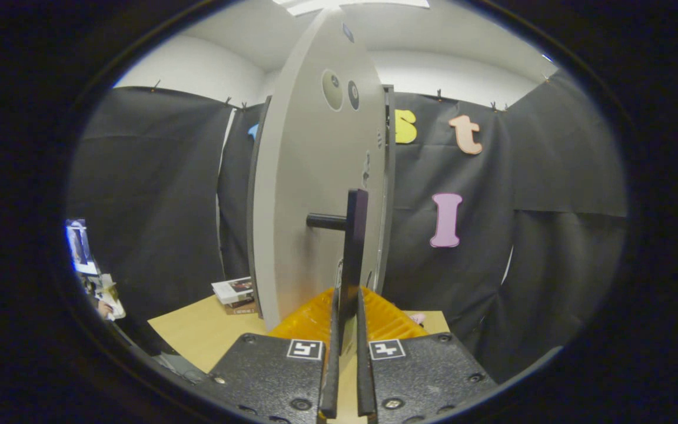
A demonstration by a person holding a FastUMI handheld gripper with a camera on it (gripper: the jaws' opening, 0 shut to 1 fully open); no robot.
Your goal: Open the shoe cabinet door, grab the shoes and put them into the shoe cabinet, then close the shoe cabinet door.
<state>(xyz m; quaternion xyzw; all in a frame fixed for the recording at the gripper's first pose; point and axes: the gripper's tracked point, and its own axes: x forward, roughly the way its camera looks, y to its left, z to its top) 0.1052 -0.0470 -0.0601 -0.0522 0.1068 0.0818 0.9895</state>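
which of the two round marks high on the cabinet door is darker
The smaller round mark, nearer the door's hinge-side edge; the larger one beside it is pale grey.

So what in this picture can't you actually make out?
- Cabinet inside and shoes: gripper view, hidden behind the grey door, seen nearly edge-on.
- Handle's lower end: covered by the claw, shut on it.
- Books on the table: too small to read, partly behind the door.
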